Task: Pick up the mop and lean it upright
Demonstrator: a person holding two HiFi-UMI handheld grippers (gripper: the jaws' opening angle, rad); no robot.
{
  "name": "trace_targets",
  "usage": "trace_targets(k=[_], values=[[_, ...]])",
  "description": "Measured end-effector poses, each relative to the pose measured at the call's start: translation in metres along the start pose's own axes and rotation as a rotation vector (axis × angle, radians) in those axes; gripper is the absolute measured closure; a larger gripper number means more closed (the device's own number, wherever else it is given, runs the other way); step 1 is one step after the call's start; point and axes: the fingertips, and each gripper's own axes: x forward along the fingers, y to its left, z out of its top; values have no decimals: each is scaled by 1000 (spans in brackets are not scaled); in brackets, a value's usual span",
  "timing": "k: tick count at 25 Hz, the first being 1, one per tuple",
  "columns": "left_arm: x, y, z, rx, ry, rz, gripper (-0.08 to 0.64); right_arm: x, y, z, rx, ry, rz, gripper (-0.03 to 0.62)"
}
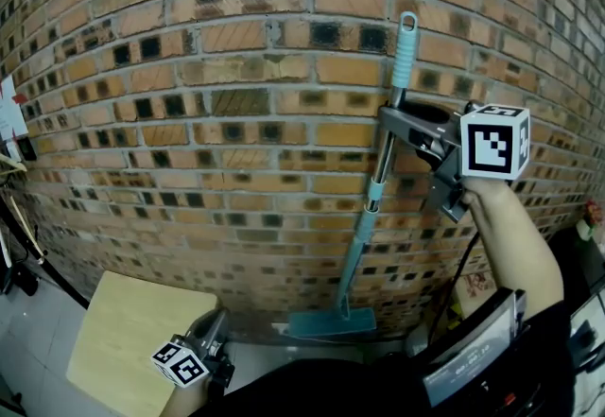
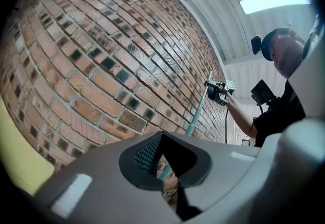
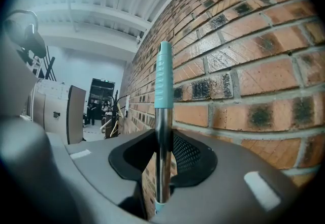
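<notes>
The mop (image 1: 373, 207) stands nearly upright against the brick wall (image 1: 189, 75). Its flat teal head (image 1: 326, 323) is down on the floor at the foot of the wall, and its teal grip (image 1: 405, 51), which ends in a small hanging loop, points up. In the head view the long axis runs from the head at lower left to the grip at upper right, so the pole tilts slightly, with its upper part close to the bricks. The right gripper (image 1: 388, 117) holds the bare metal shaft just below the teal grip, well above the head. In the right gripper view the shaft (image 3: 163, 116) runs straight up between the two fingers, the meshed pad (image 3: 187, 154) sits tight on one side and the dark pad on the other, and the right gripper (image 3: 163, 152) is pinched on the pole. The left gripper (image 1: 213, 330) hangs low and well apart from the mop, over the corner of a pale wooden tabletop (image 1: 123, 330). In the left gripper view its fingers meet at the tips with nothing between them (image 2: 161, 136), and the mop (image 2: 199, 106) shows far off along the wall, in the other gripper's hold.
</notes>
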Motion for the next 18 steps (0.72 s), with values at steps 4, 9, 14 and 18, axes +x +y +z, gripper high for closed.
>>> trace_targets(k=[4,9,14,18], values=[[2,-3,1,3,-5,-25,565,-1,-2,1,-10,1,-6,477],[4,-4,-1,18,10,-19,565,0,-3,-1,-4,1,-4,477],[5,-3,-1,20,11,-17,565,0,-5,0,-19,1,-4,477],[6,-4,-1,24,14,-19,565,1,-6,-2,-9,2,0,477]])
